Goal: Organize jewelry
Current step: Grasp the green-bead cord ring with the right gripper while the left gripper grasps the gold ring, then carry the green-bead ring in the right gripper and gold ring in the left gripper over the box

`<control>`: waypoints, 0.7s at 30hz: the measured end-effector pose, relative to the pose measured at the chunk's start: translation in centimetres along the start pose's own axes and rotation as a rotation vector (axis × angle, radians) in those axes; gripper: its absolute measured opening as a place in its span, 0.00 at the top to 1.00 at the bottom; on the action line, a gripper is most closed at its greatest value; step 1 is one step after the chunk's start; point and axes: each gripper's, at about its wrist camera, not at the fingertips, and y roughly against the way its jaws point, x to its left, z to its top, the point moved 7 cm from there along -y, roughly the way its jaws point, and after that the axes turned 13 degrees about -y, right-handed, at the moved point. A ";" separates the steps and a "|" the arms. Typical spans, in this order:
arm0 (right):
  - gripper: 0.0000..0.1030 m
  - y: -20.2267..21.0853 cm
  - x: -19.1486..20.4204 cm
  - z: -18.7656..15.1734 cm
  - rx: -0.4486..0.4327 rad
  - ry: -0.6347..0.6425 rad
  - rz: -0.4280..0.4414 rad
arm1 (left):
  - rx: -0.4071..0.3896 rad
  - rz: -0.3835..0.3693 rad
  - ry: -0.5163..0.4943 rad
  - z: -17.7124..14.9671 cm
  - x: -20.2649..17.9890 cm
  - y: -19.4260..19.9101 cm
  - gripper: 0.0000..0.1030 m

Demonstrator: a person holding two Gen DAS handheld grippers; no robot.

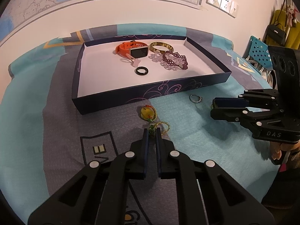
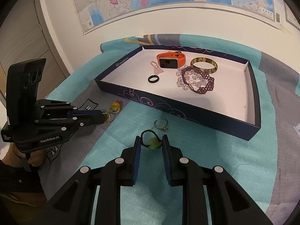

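Pinching thin gold cord (image 1: pixel 165 126) in left tool (image 1: pixel 152 131); right tool (image 2: pixel 151 142) clamping green pendant (image 2: pixel 154 143) — slippage likely on lifting.

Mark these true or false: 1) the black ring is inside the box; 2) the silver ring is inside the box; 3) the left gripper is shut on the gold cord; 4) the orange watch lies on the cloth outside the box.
1) The black ring is inside the box: true.
2) The silver ring is inside the box: false, it lies on the cloth in front of it.
3) The left gripper is shut on the gold cord: true.
4) The orange watch lies outside: false, it is in the box.
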 end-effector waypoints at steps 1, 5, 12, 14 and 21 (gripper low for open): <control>0.80 0.0 0.0 0.0 -0.002 -0.002 0.001 | -0.001 0.000 0.000 0.0 0.0 0.0 0.93; 0.80 0.3 -0.3 0.1 -0.007 -0.009 0.000 | -0.014 -0.003 0.002 0.2 0.0 0.4 0.93; 0.80 0.7 -0.8 0.3 -0.018 -0.025 0.005 | -0.024 -0.008 0.007 0.2 -0.1 0.7 0.93; 0.80 0.8 -0.8 0.4 -0.022 -0.027 0.006 | -0.031 -0.009 0.011 0.4 -0.1 0.9 0.93; 0.80 1.6 -0.8 1.0 -0.050 -0.028 0.008 | -0.065 -0.017 0.011 1.3 -0.1 1.9 0.93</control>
